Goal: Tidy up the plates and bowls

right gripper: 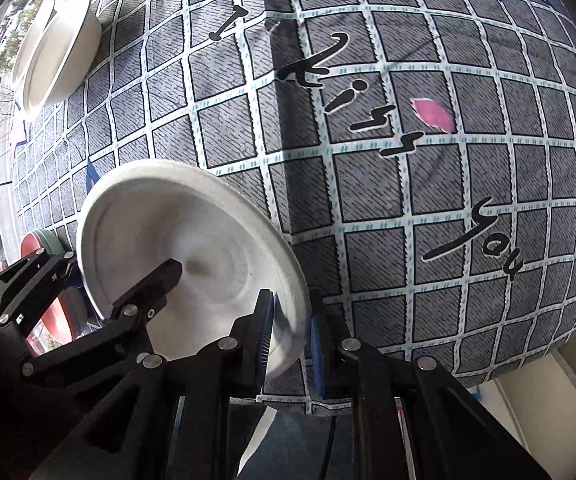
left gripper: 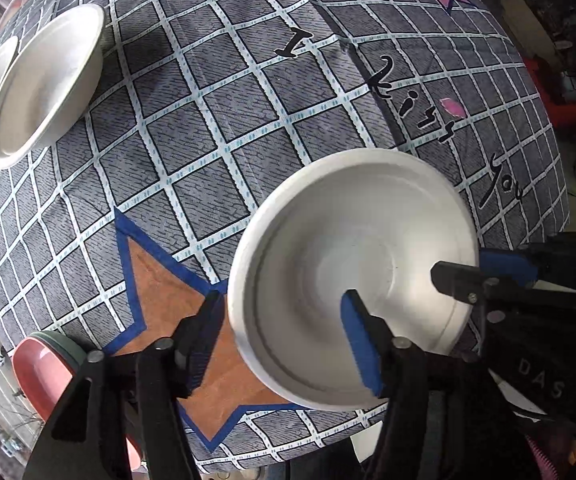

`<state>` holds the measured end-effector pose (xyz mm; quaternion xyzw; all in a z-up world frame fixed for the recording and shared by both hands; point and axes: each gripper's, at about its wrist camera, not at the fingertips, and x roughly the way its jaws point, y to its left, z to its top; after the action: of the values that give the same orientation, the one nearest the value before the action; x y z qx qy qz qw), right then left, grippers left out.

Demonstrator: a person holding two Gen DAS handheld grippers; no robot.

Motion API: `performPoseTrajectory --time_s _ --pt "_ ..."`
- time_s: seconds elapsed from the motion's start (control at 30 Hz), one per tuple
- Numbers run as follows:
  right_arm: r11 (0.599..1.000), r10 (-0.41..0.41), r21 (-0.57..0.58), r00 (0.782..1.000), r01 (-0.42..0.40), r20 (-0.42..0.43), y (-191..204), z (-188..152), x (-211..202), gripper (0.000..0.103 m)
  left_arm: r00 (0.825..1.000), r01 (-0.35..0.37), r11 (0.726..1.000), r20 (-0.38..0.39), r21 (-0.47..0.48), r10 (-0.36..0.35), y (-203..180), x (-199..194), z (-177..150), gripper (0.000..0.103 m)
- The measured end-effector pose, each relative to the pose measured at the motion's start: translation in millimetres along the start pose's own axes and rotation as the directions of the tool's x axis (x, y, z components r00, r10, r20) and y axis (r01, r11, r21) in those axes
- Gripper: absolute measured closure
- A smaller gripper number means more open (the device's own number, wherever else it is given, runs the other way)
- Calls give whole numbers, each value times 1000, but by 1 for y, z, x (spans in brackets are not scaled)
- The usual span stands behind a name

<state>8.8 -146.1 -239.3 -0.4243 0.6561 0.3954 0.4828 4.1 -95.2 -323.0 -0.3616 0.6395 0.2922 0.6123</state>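
A white bowl [left gripper: 328, 248] hangs tilted just above the grey checked tablecloth [left gripper: 216, 112]. My right gripper [right gripper: 290, 314] is shut on the bowl's [right gripper: 160, 220] near rim, one pad inside and one outside. In the left wrist view the right gripper [left gripper: 476, 270] comes in from the right edge of the bowl. My left gripper [left gripper: 280, 300] stands open across the bowl's opposite rim, its blue-padded finger inside the bowl and the other finger outside, neither pad pressing. The left gripper [right gripper: 122, 262] shows the same in the right wrist view.
Two more white bowls [left gripper: 44, 84] stand side by side at the far left of the table. A pink plate [left gripper: 40, 368] lies on a green one at the near left edge. The table's edge runs along the right, with clutter [left gripper: 560, 96] beyond it.
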Motion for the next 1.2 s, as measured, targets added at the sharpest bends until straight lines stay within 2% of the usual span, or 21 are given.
performPoseTrajectory --time_s 0.03,0.07,0.1,0.13,0.17,0.27,0.37,0.47,0.53,0.57,0.67,0.9,1.07,1.2 --pt "1000 -11 2 1000 11 8 -2 0 -2 82 1000 -5 1000 11 1 5 0 -2 -4 22" --pt "1000 -21 5 1000 21 15 -9 -4 -5 70 1000 0 1000 20 -2 0 -1 -3 -9 22" --pt "1000 -23 13 999 23 24 -12 -3 -7 56 1000 6 1000 24 -8 -6 2 -6 -14 22" --pt "1000 -11 20 999 11 43 -18 -3 -12 23 1000 9 1000 28 -16 -8 8 -9 -16 22" --pt "1000 2 23 998 -4 65 -32 1 -20 17 999 10 1000 32 -27 -9 15 -11 -20 22" --pt "1000 -10 25 997 8 82 -52 10 -30 17 999 9 998 37 -66 -6 39 -22 -22 22" --pt "999 0 45 996 -4 85 -39 15 -28 17 999 10 994 36 -108 -6 80 -20 -32 22" --pt "999 -2 51 996 -3 93 -57 29 -39 17 999 17 989 36 -147 -11 103 -21 -42 22" --pt "999 -3 43 995 -1 96 -54 21 -31 17 999 25 986 38 -166 -19 129 -29 -53 22" --pt "999 -2 38 995 -1 96 -63 19 -43 17 999 27 985 42 -173 -20 133 -31 -55 22" --pt "1000 -2 21 995 0 98 -54 18 -41 17 998 31 983 50 -180 -22 137 -36 -58 22" --pt "1000 -3 -2 995 4 104 -23 58 -20 17 998 34 979 63 -203 -21 156 -60 -41 22" --pt "999 -16 -33 994 20 111 -1 87 -23 17 997 26 968 77 -248 -7 191 -74 -32 22" --pt "997 -30 -70 991 39 127 20 124 -28 17 995 18 950 100 -313 14 227 -87 -20 22"
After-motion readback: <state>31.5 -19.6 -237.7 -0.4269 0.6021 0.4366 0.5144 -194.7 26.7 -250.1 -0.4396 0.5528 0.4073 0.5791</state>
